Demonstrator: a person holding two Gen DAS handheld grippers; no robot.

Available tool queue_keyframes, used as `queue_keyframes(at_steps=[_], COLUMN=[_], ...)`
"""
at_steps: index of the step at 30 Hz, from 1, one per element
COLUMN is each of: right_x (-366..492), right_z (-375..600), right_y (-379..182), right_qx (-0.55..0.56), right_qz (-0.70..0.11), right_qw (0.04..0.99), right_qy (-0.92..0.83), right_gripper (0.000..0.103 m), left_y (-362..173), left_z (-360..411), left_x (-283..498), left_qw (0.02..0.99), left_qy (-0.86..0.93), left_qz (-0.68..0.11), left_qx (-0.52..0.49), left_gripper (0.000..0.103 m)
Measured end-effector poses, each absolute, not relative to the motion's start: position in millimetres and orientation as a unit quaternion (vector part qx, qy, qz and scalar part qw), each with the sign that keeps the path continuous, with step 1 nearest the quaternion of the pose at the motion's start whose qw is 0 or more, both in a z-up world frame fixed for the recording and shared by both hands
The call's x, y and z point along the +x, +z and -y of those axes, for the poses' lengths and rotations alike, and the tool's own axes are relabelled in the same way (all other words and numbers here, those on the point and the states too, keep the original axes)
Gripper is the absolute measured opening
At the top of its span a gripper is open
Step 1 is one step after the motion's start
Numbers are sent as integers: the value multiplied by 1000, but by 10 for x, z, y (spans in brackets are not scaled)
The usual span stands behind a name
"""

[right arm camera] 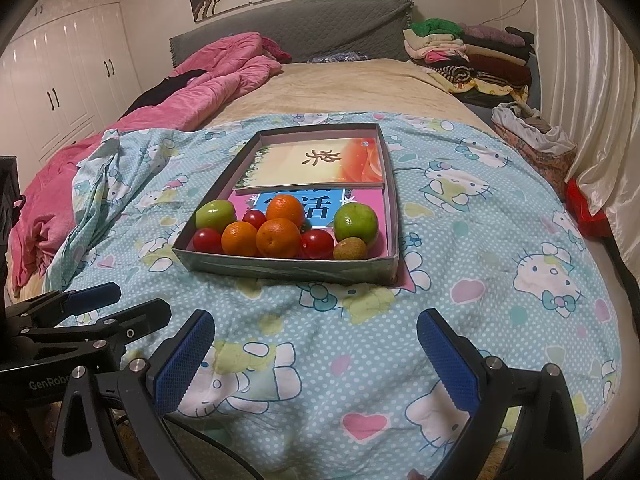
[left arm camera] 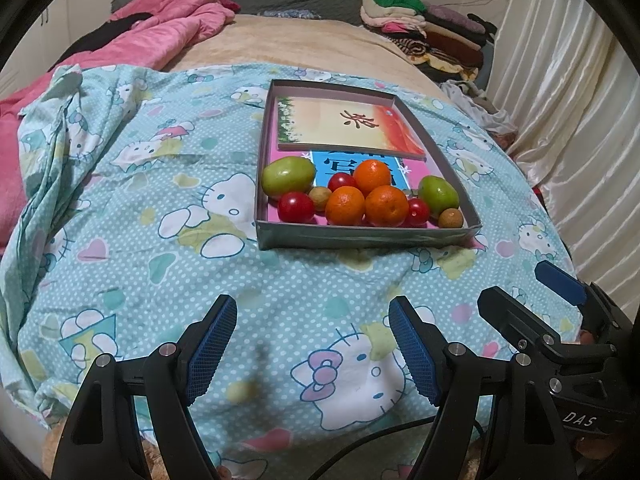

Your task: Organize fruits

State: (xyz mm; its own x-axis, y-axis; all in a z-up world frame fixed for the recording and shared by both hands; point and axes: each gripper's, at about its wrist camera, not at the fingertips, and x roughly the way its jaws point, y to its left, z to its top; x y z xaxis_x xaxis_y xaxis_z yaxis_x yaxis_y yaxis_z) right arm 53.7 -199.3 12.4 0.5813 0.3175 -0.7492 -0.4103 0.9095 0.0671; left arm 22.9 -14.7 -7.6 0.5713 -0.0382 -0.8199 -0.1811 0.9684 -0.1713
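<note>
We note a pink quilt bunched at the far left of the bed, and a blue cartoon-print sheet spread over the near half. On that sheet sits a shallow grey box — all the fruit lies crowded at its near end. Reading the fruit left to right in the left wrist view: a green fruit, a red cherry tomato, a small brownish fruit, a second tomato, three oranges touching one another in a cluster, a third tomato, a second green fruit, and another small brownish fruit in the near right corner. Behind the fruit, inside the same box, we see a pink and blue card flat on the bottom and a booklet filling the far end. The left hand-held gripper hovers over bare sheet, short of the box — jaws wide, nothing between them. The right hand-held gripper likewise stands wide and empty, just beside the left one, well apart from the fruit. Folded clothes are stacked at the far right, next to a pale curtain.
</note>
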Motion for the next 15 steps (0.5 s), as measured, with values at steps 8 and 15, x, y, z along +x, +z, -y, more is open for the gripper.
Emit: queue_keyframes(at_steps=[8, 15], right_x=[540, 568], right_z=[1994, 2051], right_y=[128, 109], right_qx=[-56, -49], right_qz=[-409, -412], right_qw=[887, 887], right_qy=[205, 202], right_gripper=[102, 102], left_y=[-76, -36], left_z=[169, 156], left_x=[226, 217], left_qw=[879, 883], left_qy=[38, 41], left_qz=[-461, -451], left_qx=[-117, -121], left_gripper=[79, 79])
